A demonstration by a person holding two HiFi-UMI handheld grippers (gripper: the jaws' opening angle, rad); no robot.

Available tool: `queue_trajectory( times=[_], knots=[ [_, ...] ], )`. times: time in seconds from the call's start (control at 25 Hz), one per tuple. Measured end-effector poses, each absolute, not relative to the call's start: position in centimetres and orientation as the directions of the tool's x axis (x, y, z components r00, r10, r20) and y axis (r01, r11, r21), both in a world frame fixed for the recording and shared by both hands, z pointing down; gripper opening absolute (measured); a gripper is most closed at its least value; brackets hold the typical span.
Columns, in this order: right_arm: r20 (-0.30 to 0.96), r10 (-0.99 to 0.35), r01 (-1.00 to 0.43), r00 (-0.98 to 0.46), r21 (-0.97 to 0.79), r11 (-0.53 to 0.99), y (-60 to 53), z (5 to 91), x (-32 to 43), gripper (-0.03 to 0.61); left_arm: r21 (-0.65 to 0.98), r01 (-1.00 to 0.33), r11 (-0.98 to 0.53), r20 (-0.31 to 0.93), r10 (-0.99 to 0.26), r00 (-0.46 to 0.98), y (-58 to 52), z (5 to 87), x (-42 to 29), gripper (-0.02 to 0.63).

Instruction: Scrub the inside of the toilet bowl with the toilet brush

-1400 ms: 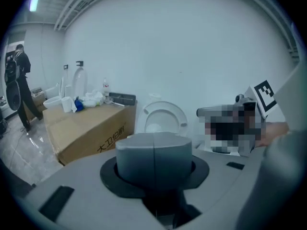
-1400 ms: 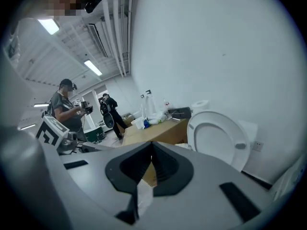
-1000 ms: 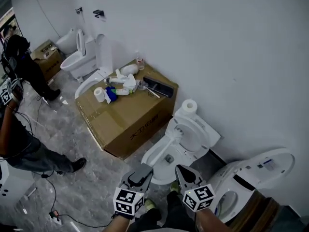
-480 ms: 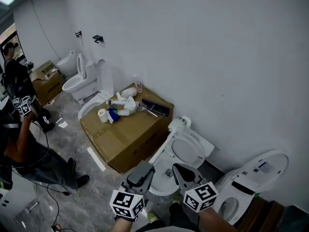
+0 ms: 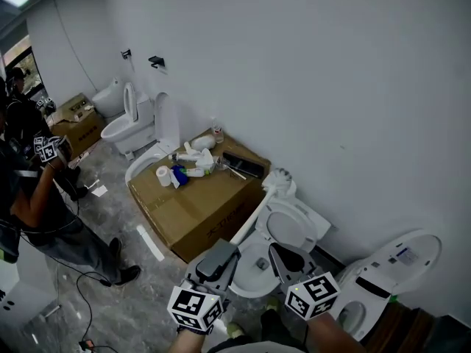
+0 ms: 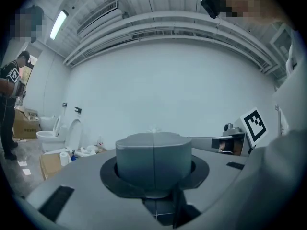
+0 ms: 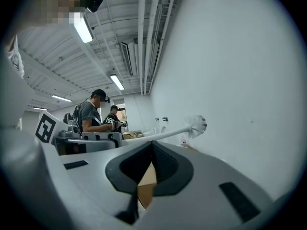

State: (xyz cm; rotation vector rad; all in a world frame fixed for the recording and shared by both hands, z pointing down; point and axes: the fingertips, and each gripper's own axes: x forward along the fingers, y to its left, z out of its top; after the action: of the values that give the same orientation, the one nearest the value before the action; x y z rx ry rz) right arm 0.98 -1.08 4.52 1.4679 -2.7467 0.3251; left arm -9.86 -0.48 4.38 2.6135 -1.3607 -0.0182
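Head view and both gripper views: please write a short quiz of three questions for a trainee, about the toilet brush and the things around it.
1. True or false: the head of the toilet brush is down inside the bowl.
2. Which gripper holds the toilet brush? A) left gripper B) right gripper C) neither
3. Fill in: the paper roll stands on top of the ____.

Key:
1. False. The head is raised in the air near the wall.
2. A. Its jaws are shut, and the handle runs out from them.
3. cardboard box
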Motion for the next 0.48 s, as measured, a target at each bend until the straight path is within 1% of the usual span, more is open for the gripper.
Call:
queue_trajectory(
  times=[0.48],
  knots=[
    [0.107, -0.824, -0.828, -0.556, -0.164, 0.537, -1.20, 4.22, 0.38, 0.012, 0.167, -0.804, -0.570, 0.075, -0.806, 0.587, -0.39, 3.86, -10.20, 0.152]
  ],
)
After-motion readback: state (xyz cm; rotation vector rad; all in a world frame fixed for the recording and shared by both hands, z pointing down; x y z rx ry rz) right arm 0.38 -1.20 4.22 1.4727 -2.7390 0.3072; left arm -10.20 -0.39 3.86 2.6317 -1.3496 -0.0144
